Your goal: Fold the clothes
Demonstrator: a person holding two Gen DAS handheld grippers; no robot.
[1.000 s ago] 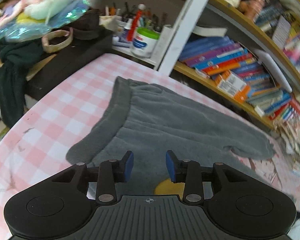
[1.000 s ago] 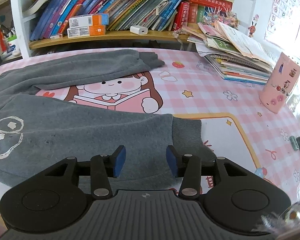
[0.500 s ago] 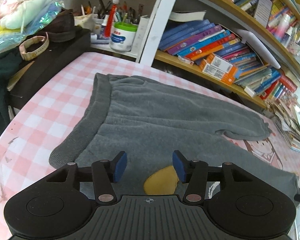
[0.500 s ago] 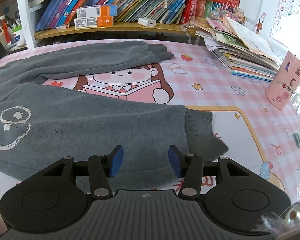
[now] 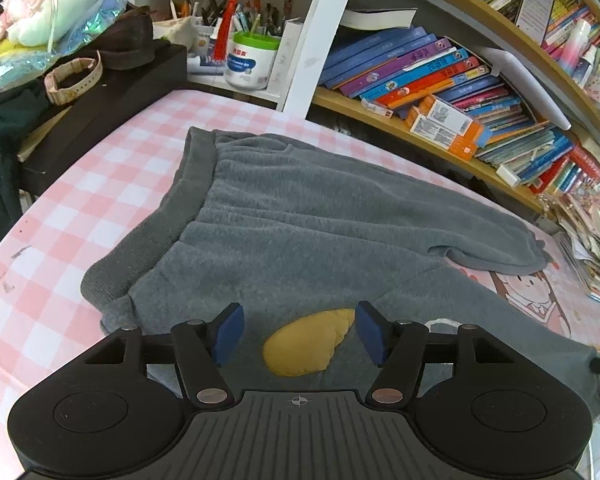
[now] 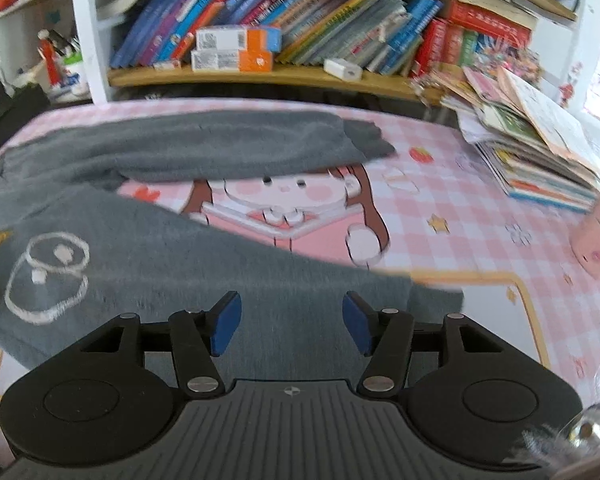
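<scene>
left gripper point(image 5: 299, 332) tilts down over the waist end of the grey trousers point(image 5: 300, 232), jaws opening, nothing pinched | right gripper point(image 6: 291, 322) tilts down over a leg near the cuff, jaws opening, empty | both gaps wider than a second ago | trousers lie flat on pink checked table point(image 5: 100, 184), under both grippers

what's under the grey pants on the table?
The grey pants lie flat on a pink checked table mat. Between the two legs its cartoon girl print shows; the upper leg covers the top of her head. The rest of the mat under the fabric is hidden.
</scene>
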